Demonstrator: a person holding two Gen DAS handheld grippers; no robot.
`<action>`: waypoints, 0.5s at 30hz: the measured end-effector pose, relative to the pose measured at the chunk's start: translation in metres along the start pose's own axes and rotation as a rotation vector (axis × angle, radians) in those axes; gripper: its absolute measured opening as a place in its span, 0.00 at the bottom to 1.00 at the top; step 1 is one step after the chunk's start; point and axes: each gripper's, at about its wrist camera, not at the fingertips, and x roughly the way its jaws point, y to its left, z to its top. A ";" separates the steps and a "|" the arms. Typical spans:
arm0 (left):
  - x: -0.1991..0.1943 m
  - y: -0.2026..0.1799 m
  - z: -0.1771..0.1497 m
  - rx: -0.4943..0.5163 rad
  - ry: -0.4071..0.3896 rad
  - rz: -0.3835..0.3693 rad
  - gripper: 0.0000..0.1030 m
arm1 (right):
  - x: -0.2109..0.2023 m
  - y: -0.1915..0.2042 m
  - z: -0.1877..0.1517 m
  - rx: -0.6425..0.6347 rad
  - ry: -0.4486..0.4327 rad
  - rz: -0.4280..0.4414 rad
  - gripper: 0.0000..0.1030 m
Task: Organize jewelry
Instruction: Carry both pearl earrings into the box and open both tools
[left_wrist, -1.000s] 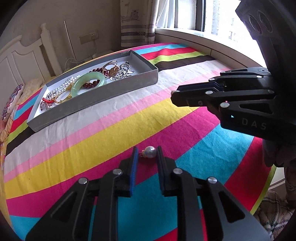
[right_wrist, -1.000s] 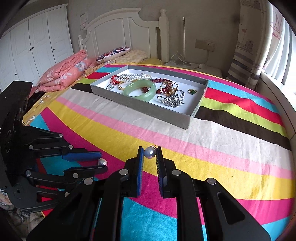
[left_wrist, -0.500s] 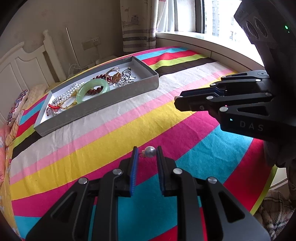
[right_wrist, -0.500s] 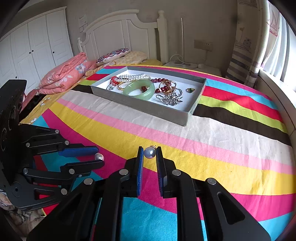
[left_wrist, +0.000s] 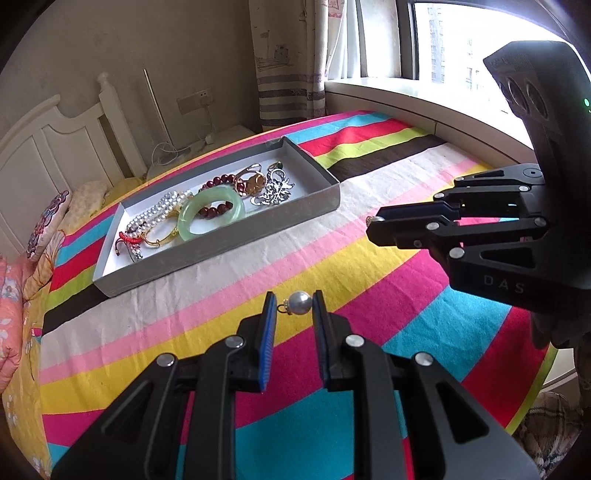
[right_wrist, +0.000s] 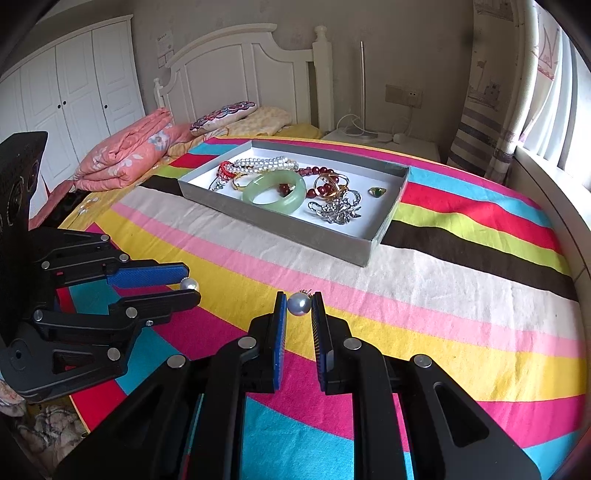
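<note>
Up over a bed with a striped cover (left_wrist: 221, 295) in pink, yellow, blue, red and white. Left claw (left_wrist: 294, 301) pinching a first pearl (left_wrist: 299, 303), round and shiny, with a tiny gold loop on its side. Blue pads on the inner faces of the claw, one on each side of the pearl. Right claw (right_wrist: 298, 301) pinching a second pearl (right_wrist: 298, 304) the same way, right at the tips, with a small gold bit on top. Both pearls up in the air, well apart from the box.

Easy to read on the side of the right claw, from the left view: the letters "DAS" (left_wrist: 504, 284). No other writing clear enough to read.

Farther back on the bed, a flat grey box (left_wrist: 258, 236) with a white inside. In the box: a green bangle (left_wrist: 186, 227), a string of white pearls (left_wrist: 155, 214), dark red beads (left_wrist: 221, 180), a gold bangle (left_wrist: 162, 238), a red cord (left_wrist: 131, 236), a silver brooch (left_wrist: 275, 192) and a small green ring (right_wrist: 377, 191). All close together, some touching or lying over each other.

Behind the bed, a white headboard (right_wrist: 221, 70), a pink folded quilt (right_wrist: 125, 155) and a white wardrobe (right_wrist: 74, 92).
</note>
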 end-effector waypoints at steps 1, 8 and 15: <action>-0.001 0.001 0.003 0.000 -0.004 0.003 0.18 | 0.000 0.000 0.002 -0.001 -0.002 -0.001 0.15; -0.004 0.002 0.015 0.010 -0.020 0.018 0.18 | -0.003 -0.003 0.012 -0.002 -0.023 -0.011 0.15; 0.000 0.011 0.035 0.009 -0.033 0.042 0.18 | -0.001 -0.013 0.031 0.011 -0.048 -0.020 0.15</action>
